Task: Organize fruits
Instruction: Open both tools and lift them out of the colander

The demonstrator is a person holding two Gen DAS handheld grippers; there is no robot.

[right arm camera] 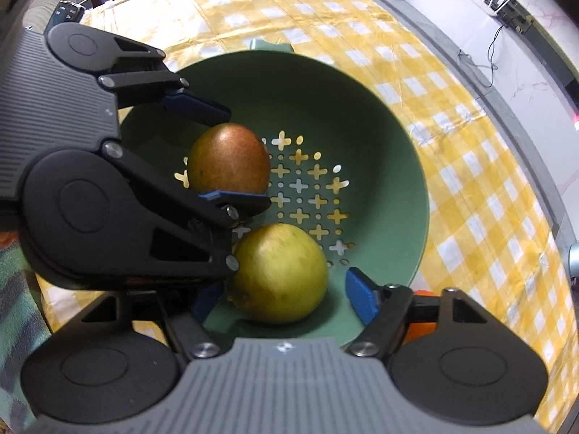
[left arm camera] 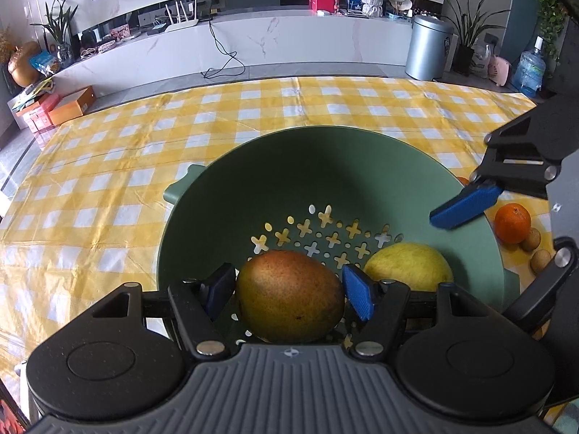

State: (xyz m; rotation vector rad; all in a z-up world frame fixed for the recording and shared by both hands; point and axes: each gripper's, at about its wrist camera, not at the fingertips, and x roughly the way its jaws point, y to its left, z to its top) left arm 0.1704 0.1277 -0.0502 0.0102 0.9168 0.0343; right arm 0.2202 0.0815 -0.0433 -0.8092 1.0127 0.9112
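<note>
Blue pads: both tongs have them, on black arms, and both dip into the same green bowl.
Left gripper [left arm camera: 289, 291]: jaws spread wide either side of the mango [left arm camera: 289, 296]; in its own view there's a sliver of gap at each pad, so it isn't squeezing.
Right gripper [right arm camera: 278, 298]: jaws apart around the yellow fruit [right arm camera: 280, 273], clear space beside the right-hand pad, the other pad half hidden behind the fruit. Not pinching it.
Mango: reddish-orange, lying on the holed floor of the colander [left arm camera: 362, 181].
Yellow fruit: also on the floor of the colander, just beside the mango; can't tell if they touch.
Colander: green, cross-shaped holes in the bottom, sitting on a yellow-and-white checked cloth [left arm camera: 144, 144].
Left view only: an orange [left arm camera: 512, 223] and a few small brown fruits [left arm camera: 532, 240] on the cloth, outside the rim on the right, plus a TV wall, plants and a metal bin [left arm camera: 429, 47] behind.
Right view only: the left tongs seen from the side, one pad above the mango and one below it.
</note>
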